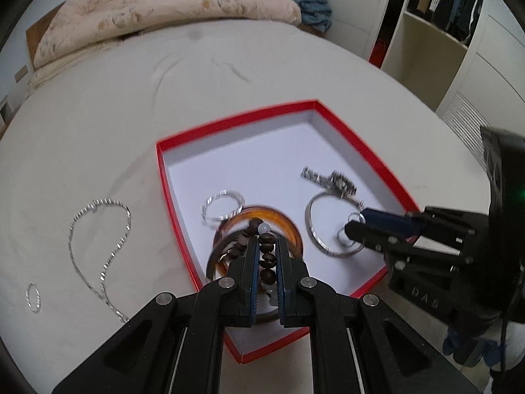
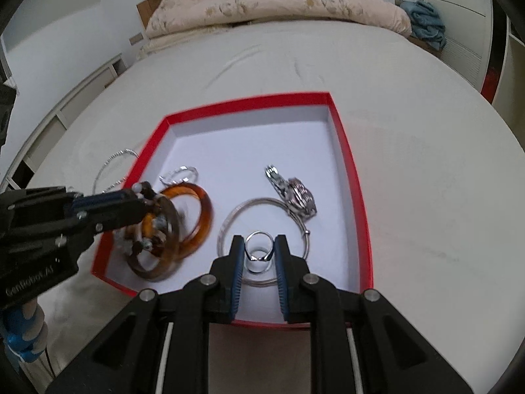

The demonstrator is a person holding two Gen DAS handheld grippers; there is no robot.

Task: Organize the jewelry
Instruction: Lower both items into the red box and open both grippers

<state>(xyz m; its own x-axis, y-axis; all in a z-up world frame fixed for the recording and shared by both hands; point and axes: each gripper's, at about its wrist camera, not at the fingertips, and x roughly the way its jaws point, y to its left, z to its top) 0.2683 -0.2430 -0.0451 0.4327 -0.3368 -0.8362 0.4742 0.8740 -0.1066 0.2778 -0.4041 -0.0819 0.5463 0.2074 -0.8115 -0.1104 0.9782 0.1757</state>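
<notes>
Left wrist: left claw point(image 1: 266, 246) grips bead bracelet point(image 1: 266, 256) over red box point(image 1: 344, 131).

A pale quilt point(image 2: 275, 6) lies bunched at the bed's point(image 2: 410, 131) head. A blue cloth point(image 2: 426, 23) sits beside it, near a wardrobe point(image 1: 443, 10).

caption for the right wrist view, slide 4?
Right gripper holds a silver ring over the red box, beside a silver bangle and watch.
</notes>
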